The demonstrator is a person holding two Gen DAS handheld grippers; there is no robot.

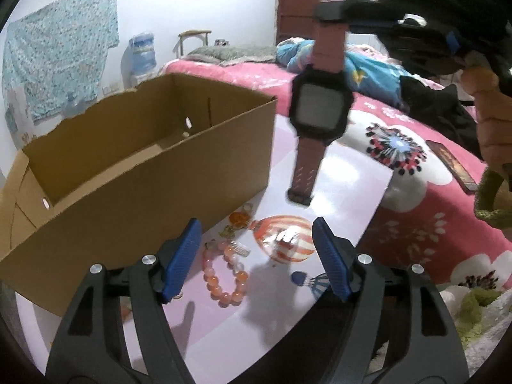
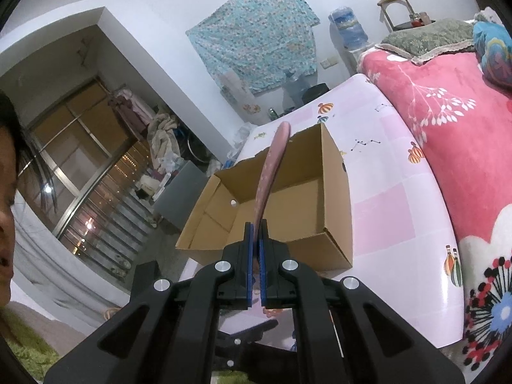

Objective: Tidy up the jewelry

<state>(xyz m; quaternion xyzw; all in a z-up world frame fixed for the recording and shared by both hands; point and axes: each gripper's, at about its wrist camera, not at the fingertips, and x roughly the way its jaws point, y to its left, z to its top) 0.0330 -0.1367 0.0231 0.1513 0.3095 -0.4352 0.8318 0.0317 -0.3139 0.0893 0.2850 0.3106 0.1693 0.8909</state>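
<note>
the left gripper (image 1: 256,256) pointed down and forward over the pink table (image 1: 352,166), its two blue pads spread wide with nothing gripped between them; one pink bead bracelet (image 1: 224,275) lay on the table under the gap, toward the pad at 9 o'clock. the right gripper (image 2: 256,249) tilted down toward the open cardboard box (image 2: 332,192), its two pads pressed together on the strap of one watch (image 1: 320,102). in the left wrist view that gripper entered from 1 o'clock with the person's hand (image 1: 489,118) behind it at 3 o'clock, and the watch hung below its pads in the air, black case facing the camera, pinkish strap trailing down toward 6 o'clock. the watch hung above the table, beside the box's near corner, not inside it. in the right wrist view the free end of the strap curved up toward 12 o'clock across the box opening.

counted on the table: one box, at 9 to 10 o'clock of the left view, with no jewelry visible in the part of its floor that showed; one bracelet; one small orange charm (image 1: 238,219) just beside the box wall; a gold piece (image 1: 228,232) and a small silvery piece (image 1: 240,248), too blurred to name. one dark phone (image 1: 454,166) lay on the pink floral blanket (image 1: 400,224) at 3 o'clock.
</note>
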